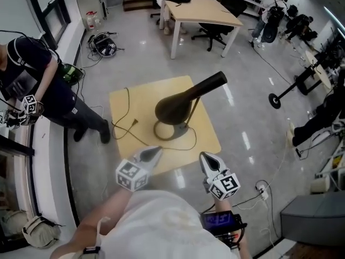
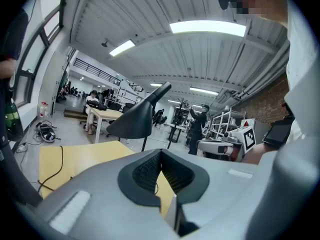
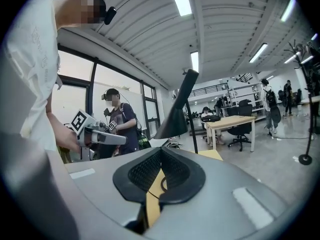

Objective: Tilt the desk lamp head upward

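Observation:
A black desk lamp stands on a small wooden table (image 1: 129, 99). Its cone-shaped head (image 1: 173, 110) points down and left, and its arm (image 1: 211, 83) rises to the upper right above a ring base (image 1: 161, 132). A cord (image 1: 128, 124) trails to the left across the tabletop. My left gripper (image 1: 153, 152) hovers over the table's near edge, short of the lamp, shut and empty. My right gripper (image 1: 207, 158) is just off the near right edge, also shut and empty. The left gripper view shows the lamp head (image 2: 132, 122) ahead of the left gripper (image 2: 160, 153). The right gripper view shows the lamp head (image 3: 175, 120) beyond the right gripper (image 3: 161, 153).
A person in dark clothes (image 1: 32, 80) stands at the left holding marker-cube grippers. A larger wooden table (image 1: 202, 11) with office chairs is at the back. A black stand (image 1: 285, 90) and cables lie on the floor to the right.

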### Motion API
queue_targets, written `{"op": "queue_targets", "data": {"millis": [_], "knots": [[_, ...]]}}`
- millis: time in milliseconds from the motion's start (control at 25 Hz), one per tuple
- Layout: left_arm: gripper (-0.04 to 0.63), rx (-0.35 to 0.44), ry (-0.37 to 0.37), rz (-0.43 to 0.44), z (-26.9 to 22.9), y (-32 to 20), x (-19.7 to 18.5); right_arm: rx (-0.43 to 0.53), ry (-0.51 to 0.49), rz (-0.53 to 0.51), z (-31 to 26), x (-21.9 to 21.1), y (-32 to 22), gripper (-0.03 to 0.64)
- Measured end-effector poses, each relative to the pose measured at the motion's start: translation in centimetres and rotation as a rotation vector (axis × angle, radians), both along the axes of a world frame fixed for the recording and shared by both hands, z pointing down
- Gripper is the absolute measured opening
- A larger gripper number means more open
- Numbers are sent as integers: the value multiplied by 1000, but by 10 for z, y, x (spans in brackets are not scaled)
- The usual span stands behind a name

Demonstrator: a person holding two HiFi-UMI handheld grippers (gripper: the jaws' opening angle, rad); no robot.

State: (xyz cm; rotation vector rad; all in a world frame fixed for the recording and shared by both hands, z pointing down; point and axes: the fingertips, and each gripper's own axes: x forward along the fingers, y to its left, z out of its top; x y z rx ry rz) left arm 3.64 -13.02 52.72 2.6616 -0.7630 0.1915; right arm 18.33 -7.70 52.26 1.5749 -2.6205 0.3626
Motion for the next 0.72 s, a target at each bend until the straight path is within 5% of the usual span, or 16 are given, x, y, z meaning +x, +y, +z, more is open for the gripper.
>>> {"op": "queue_targets", "data": {"millis": [720], "knots": [[2,0,56,-14,-3,-62,-6,3,170,20,-18,52,-56,12]]}}
